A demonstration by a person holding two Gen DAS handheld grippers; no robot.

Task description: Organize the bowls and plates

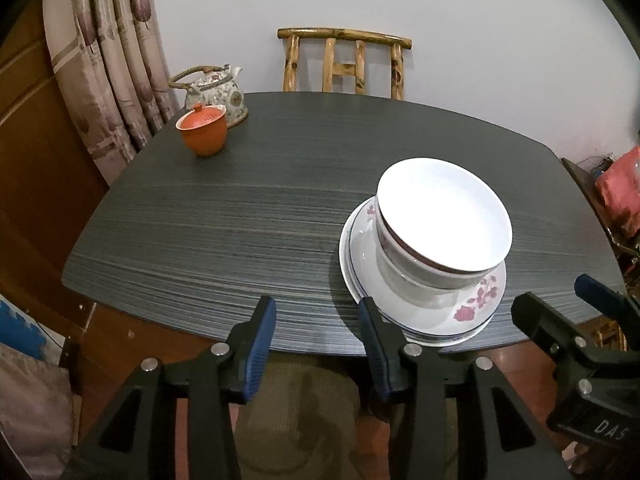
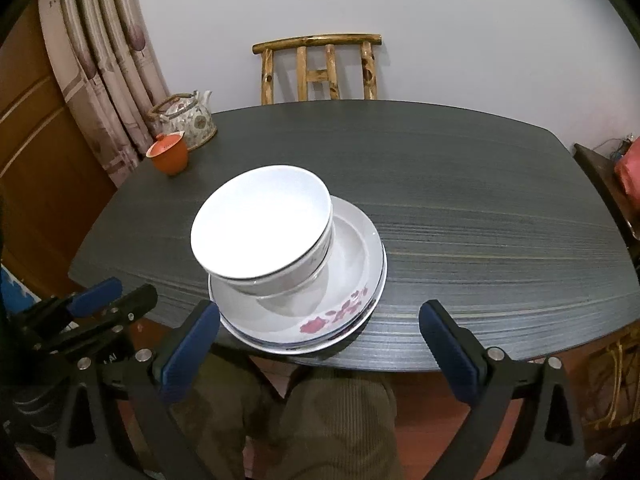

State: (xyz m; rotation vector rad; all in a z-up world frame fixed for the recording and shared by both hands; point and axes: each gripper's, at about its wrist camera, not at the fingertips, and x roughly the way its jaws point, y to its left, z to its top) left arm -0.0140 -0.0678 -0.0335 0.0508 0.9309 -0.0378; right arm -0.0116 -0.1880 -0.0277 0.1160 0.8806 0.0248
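Nested white bowls (image 1: pixel 444 216) (image 2: pixel 260 220) stand on a stack of white plates (image 1: pixel 472 312) (image 2: pixel 352 248) with a red rose pattern, at the near edge of the dark table (image 1: pixel 240 220). The plates overhang that edge slightly. My left gripper (image 1: pixel 316 312) is open with nothing between its blue pads; its right finger sits just left of the plate rim. My right gripper (image 2: pixel 320 312) is wide open, and the near rim of the plates shows between its fingers without touching the pads. Each gripper also shows in the other's view: the left gripper (image 2: pixel 112 296), the right gripper (image 1: pixel 560 300).
An orange lidded cup (image 1: pixel 202 130) (image 2: pixel 168 156) and a patterned teapot (image 1: pixel 216 92) stand at the far left corner. A wooden chair (image 1: pixel 344 64) is behind the table, with curtains at the left. A person's legs in olive trousers (image 2: pixel 340 420) are under the near edge.
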